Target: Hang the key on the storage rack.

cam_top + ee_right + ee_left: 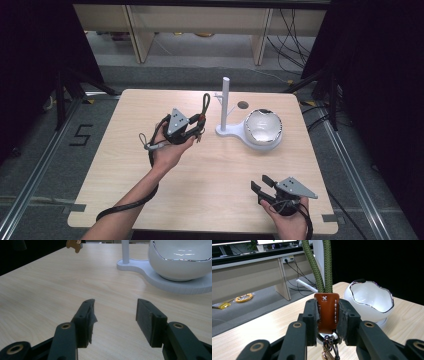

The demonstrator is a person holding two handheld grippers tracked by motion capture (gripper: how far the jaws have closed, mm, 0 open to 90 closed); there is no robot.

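- Because its jaws pinch the brown leather tab [327,312] from both sides, the left tool [184,131] carries the keychain clear of the desk [210,170]; the green cord loop [322,267] stands upward above the tab, and the metal ring and clip [329,345] hang below it.
- Judgement: gripping the tab leaves the loop free, which would suit hooking it over something.
- Right tool [267,189] rests low near the desk's front edge, jaws apart and empty, apparently in reserve.
- White post stand [226,107] with a side peg sits just beyond the left tool; the white bowl [263,127] rests on its base.
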